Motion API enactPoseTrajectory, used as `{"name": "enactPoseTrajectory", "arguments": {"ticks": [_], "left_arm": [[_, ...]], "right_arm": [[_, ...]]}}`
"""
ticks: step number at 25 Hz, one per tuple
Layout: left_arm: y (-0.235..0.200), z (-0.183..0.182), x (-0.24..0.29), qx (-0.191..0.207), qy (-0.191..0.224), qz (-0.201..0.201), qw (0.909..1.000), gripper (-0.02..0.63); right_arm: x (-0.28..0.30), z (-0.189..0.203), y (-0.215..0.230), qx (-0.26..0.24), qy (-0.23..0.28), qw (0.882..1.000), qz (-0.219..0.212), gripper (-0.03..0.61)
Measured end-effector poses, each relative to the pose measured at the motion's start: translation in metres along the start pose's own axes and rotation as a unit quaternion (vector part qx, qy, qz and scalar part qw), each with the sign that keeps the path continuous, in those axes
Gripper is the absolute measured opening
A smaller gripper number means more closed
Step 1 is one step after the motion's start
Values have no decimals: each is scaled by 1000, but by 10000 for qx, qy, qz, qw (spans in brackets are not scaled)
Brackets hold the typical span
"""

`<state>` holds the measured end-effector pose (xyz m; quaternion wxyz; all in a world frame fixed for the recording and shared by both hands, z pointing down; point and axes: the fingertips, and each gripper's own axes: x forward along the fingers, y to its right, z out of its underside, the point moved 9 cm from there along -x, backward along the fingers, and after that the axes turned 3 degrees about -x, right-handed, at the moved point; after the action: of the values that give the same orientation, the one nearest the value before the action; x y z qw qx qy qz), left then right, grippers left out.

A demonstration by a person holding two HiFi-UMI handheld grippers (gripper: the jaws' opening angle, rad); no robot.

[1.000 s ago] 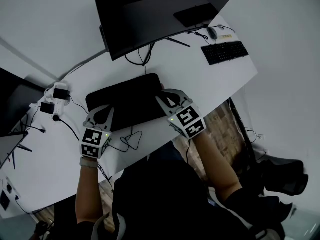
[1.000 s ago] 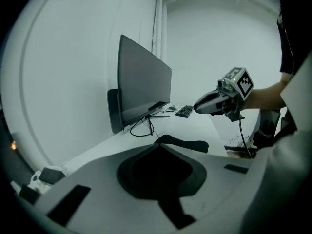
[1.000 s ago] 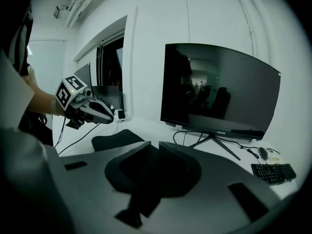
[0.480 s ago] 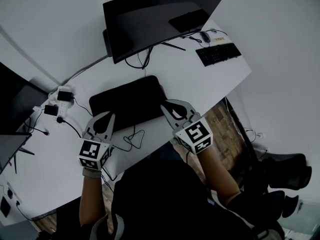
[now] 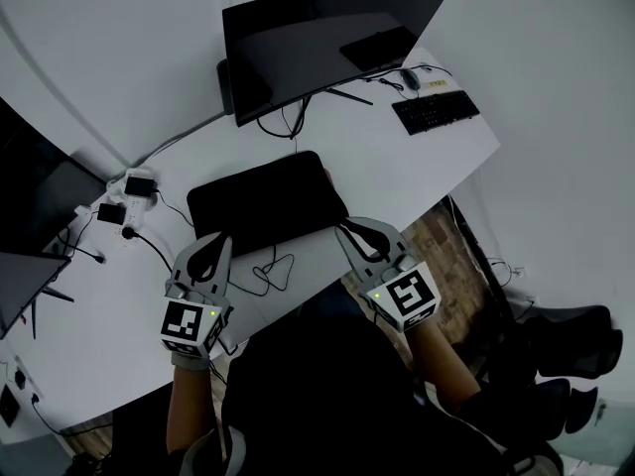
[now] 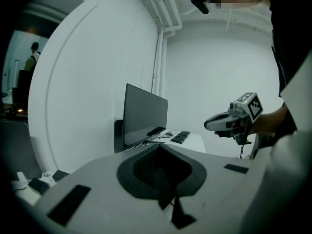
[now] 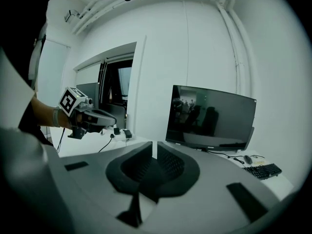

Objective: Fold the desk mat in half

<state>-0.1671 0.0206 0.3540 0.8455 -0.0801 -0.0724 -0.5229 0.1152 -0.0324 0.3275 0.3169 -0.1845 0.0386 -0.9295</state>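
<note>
both of the person's forearms reach out from the bottom of the head view, each carrying a gripper out over the near edge of the desk [image 5: 417, 177]. the left gripper [image 5: 216, 241] sits lower left of centre, the right gripper [image 5: 355, 228] lower right of centre, both pointing toward the monitor and only slightly downward. in each gripper's own view the jaws are pressed together with nothing between them.

the desk mat [image 5: 268, 198] lies flat and black on the white desk, centre frame, between the two grippers' tips and just beyond them. whether either tip touches its near corners i cannot tell.

a loop of cable [image 5: 270, 271] lies just in front of the mat. a wide curved monitor [image 5: 327, 38] stands behind it, with a keyboard [image 5: 435, 112] and mouse [image 5: 411, 77] at the upper right. a power strip [image 5: 127, 201] with plugs sits at the left. the walls are plain white, and a dark chair [image 5: 556, 345] stands at the lower right.
</note>
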Motion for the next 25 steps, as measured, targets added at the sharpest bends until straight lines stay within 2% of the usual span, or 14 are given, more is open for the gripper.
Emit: {"name": "enactPoseTrajectory", "arguments": {"ticks": [3,6,11,14,22,25], "left_arm": [[9,-6,-9,33,34,-4,10000,9],[15,-7,-17,273,95,-13,9996,9],[29,-8,-23,23,213,-85,9997,9],[35,-13,-25,185,196,-132,9995,9],[37,-3,-33,80,284,-319,9991,9],[34,-3,-35,205,358,-356,9985,11]], "right_arm": [[-11,-1,-6,10,80,10000,57,38],[-20,-1,-11,18,141,9998,117,38],[-25,0,-20,-66,181,9996,225,40],[-26,2,-24,-79,201,9994,253,40],[-23,11,-29,-90,144,9996,229,40],[-21,13,-30,-123,130,9996,231,40]]}}
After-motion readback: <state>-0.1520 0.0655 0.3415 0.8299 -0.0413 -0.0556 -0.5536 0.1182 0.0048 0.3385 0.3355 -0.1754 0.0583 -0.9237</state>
